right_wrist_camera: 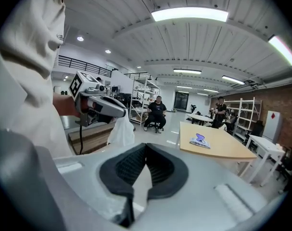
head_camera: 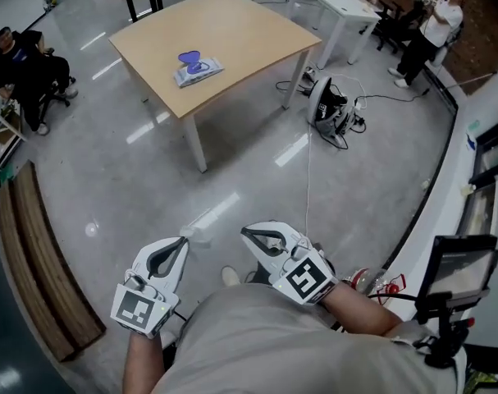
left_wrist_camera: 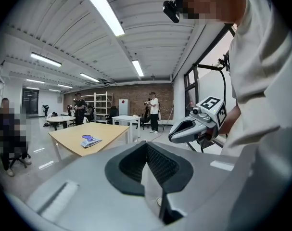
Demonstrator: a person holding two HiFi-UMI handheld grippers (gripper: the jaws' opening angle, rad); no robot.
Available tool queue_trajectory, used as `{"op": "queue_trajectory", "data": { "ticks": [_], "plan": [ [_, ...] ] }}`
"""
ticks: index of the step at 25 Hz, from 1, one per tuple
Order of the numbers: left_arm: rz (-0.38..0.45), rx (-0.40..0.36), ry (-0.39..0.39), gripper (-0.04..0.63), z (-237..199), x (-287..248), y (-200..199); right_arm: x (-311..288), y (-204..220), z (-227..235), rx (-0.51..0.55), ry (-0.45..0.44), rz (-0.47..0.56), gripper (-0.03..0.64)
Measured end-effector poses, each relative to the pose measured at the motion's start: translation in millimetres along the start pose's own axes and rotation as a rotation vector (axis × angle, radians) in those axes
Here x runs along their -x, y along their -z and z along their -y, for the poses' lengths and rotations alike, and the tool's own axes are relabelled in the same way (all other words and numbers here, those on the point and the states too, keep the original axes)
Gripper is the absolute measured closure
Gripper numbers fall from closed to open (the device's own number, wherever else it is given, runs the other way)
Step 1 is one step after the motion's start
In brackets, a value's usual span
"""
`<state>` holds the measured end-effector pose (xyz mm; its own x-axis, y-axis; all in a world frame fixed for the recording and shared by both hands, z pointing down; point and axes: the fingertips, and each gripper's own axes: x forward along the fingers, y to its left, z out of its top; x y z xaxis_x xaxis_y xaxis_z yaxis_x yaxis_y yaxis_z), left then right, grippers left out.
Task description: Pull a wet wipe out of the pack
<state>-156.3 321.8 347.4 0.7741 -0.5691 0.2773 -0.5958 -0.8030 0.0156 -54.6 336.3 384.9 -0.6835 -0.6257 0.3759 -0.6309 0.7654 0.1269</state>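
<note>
The wet wipe pack (head_camera: 198,68), white with a purple lid, lies on the wooden table (head_camera: 249,31) far ahead of me; it also shows small as the pack (left_wrist_camera: 90,140) and the pack (right_wrist_camera: 200,140). Both grippers are held close to my body, well away from the table. My left gripper (head_camera: 183,240) is shut on a white wet wipe (head_camera: 198,235), which hangs from its tips as the wipe (right_wrist_camera: 121,130) in the right gripper view. My right gripper (head_camera: 244,232) is to its right, its jaws together with nothing in them.
A white table (head_camera: 335,2) stands behind the wooden one. Cables and gear (head_camera: 331,105) lie on the floor by its right legs. A wooden bench (head_camera: 35,261) runs along the left. People sit at the far left and one stands at the far right.
</note>
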Motion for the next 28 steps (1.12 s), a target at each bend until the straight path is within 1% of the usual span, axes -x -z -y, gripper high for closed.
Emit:
{"op": "queue_trajectory", "data": {
  "ticks": [3, 5, 7, 9, 12, 15, 18, 22, 28],
  "plan": [
    [0.01, -0.015, 0.021, 0.588, 6, 22, 5, 2, -8, -25, 0.022, 0.007, -0.002, 0.614],
    [0.018, -0.018, 0.035, 0.588, 13, 41, 8, 5, -15, -47, 0.029, 0.009, -0.006, 0.615],
    [0.024, -0.018, 0.04, 0.588, 16, 51, 8, 5, -19, -61, 0.039, 0.006, -0.014, 0.615],
    [0.036, -0.013, 0.037, 0.588, 15, 56, 7, 0, -22, -65, 0.056, -0.006, -0.028, 0.615],
    [0.045, -0.018, 0.003, 0.588, 10, 66, 5, -8, -29, -73, 0.085, -0.041, -0.047, 0.615],
    [0.046, 0.003, -0.025, 0.588, 12, 76, 11, -12, -33, -84, 0.104, -0.081, -0.04, 0.614],
    [0.049, 0.006, -0.044, 0.588, 15, 80, 16, -13, -32, -90, 0.116, -0.103, -0.04, 0.615],
    [0.049, 0.001, -0.041, 0.588, 16, 79, 19, -12, -29, -92, 0.116, -0.112, -0.037, 0.615],
    [0.052, -0.015, -0.027, 0.588, 31, 63, 20, -2, -14, -86, 0.113, -0.103, -0.028, 0.615]
  ]
}}
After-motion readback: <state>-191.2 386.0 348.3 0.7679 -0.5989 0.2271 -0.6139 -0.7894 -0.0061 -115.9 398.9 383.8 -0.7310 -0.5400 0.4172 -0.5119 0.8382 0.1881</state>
